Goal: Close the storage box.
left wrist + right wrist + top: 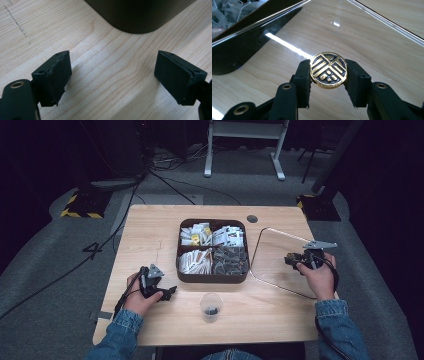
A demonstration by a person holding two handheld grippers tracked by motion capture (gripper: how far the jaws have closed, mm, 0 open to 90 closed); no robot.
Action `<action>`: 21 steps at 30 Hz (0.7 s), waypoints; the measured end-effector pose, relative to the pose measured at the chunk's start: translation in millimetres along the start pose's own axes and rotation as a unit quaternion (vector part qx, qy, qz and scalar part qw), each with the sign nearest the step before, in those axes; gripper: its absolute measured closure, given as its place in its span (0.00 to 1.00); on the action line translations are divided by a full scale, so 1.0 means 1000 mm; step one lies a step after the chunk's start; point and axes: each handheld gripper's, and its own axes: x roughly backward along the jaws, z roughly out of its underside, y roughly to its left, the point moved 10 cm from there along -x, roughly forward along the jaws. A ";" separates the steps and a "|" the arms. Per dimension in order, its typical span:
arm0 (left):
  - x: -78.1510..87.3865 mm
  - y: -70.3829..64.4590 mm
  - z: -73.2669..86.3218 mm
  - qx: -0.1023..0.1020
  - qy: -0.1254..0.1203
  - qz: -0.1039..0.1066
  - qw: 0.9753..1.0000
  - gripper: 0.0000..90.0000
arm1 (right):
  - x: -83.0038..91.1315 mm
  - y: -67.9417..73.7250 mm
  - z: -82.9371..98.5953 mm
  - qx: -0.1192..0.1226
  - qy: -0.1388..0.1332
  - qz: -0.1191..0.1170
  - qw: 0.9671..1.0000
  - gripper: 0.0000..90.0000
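Note:
My right gripper [328,75] is shut on a round gold and black badge [328,70] with a raised emblem, held just above a clear lid [362,32] lying on the table. In the high view the right gripper [295,261] hovers over that clear lid [272,262] to the right of the tray. My left gripper [112,77] is open with nothing between its pads, low over the bare wood near a corner of the dark tray [140,15]. From above, the left gripper [167,292] rests at the tray's front left corner.
A dark four-compartment tray [212,278] holds several packets and small parts. A small clear cup [211,307] with dark pieces stands near the table's front edge. A round hole [252,218] sits at the back of the wooden table [150,230].

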 end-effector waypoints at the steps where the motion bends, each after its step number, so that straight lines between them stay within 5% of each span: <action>1: 0.000 0.000 0.000 0.001 0.000 0.000 1.000 0.17 | 0.001 0.001 -0.001 0.000 -0.002 -0.002 1.000 0.65; 21: 0.000 0.000 0.000 0.001 0.002 -0.002 1.000 0.17 | 0.026 0.014 -0.031 0.012 -0.032 -0.012 0.999 0.65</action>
